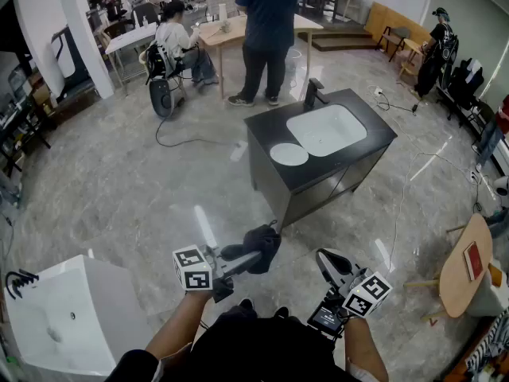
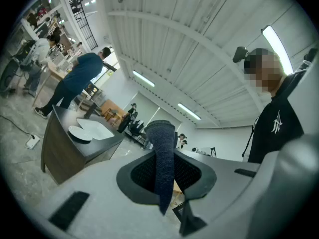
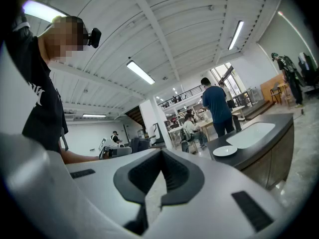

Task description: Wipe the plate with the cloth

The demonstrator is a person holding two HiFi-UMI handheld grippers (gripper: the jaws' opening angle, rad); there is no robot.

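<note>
A white plate lies on the dark counter beside a white sink basin, well ahead of me across the floor. My left gripper is shut on a dark cloth, which hangs bunched at its tip. In the left gripper view the cloth stands up between the jaws of that gripper, with the plate far off at the left. My right gripper is shut and holds nothing. The right gripper view shows its own jaws together and the plate far off at the right.
A black faucet stands behind the basin. A white tub sits at my lower left and a round wooden table at the right. Two people are at a table beyond the counter. A cable trails over the marble floor.
</note>
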